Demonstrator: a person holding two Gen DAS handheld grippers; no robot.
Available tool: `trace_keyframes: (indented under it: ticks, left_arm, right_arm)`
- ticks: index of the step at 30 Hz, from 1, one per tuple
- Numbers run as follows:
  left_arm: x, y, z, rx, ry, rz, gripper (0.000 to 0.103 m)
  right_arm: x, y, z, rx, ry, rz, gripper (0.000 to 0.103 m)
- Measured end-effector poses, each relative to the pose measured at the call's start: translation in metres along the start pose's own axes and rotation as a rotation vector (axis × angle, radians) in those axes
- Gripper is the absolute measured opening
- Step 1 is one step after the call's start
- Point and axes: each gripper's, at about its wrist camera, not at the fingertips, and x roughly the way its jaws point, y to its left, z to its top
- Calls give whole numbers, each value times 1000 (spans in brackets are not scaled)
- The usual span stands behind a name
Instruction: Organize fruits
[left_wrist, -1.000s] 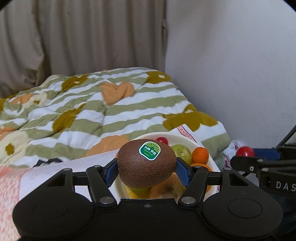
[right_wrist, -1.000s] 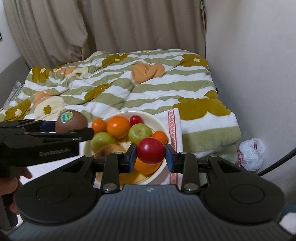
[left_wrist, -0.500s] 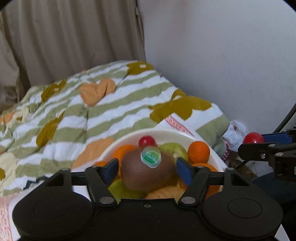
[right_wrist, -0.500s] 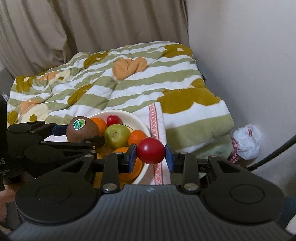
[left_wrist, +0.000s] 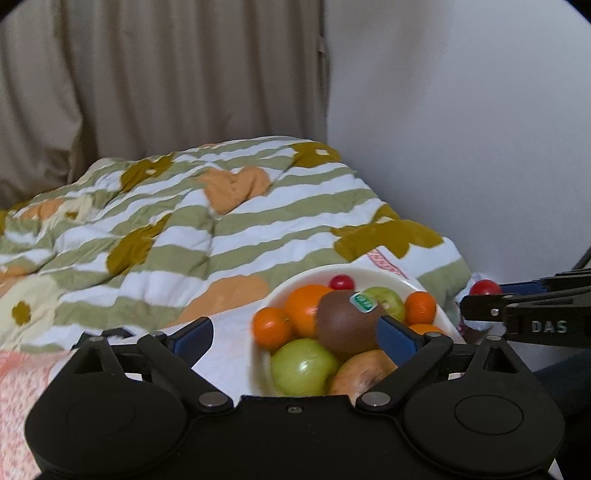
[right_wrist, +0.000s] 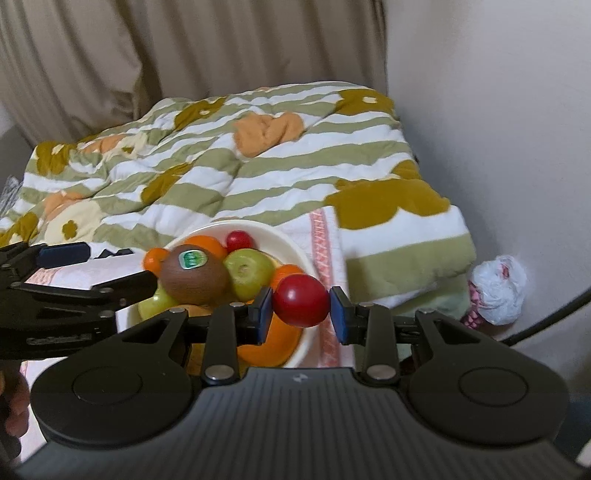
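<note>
Bedspread (left_wrist: 229, 236): left claw (left_wrist: 295, 336) just opened, kiwi (left_wrist: 347, 325) released; right claw (right_wrist: 301, 308) grips tomato (right_wrist: 301, 300).

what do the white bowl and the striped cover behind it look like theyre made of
The round white bowl looks like glazed ceramic, possibly hard plastic: smooth, cream-white, thick rolled rim. The green-and-white striped cover looks like soft quilted cotton-type fabric: matte, puffy, creased, with printed flower patches.
</note>
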Motion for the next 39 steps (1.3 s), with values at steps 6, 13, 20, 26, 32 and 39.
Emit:
trace_keyframes:
  ticks: [6, 13, 20, 26, 32, 39]
  left_arm:
    - [-17, 16, -11, -52, 6, 50, 98]
    - [-29, 27, -28, -107, 19, 91, 98]
    - [-38, 31, -40, -139, 19, 129, 98]
    - [-54, 30, -49, -178, -2, 159, 98]
    - [-79, 26, -53, -205, -21, 195, 98]
    - [-124, 32, -57, -225, -71, 215, 98]
  right_arm:
    - [11, 24, 3, -55, 9, 51, 48]
    - [30, 36, -1, -106, 23, 87, 48]
    - [34, 37, -7, -145, 4, 108, 67]
    - [19, 36, -11, -154, -53, 119, 97]
    - [3, 38, -12, -161, -48, 142, 97]
    - [-38, 55, -19, -175, -68, 127, 97]
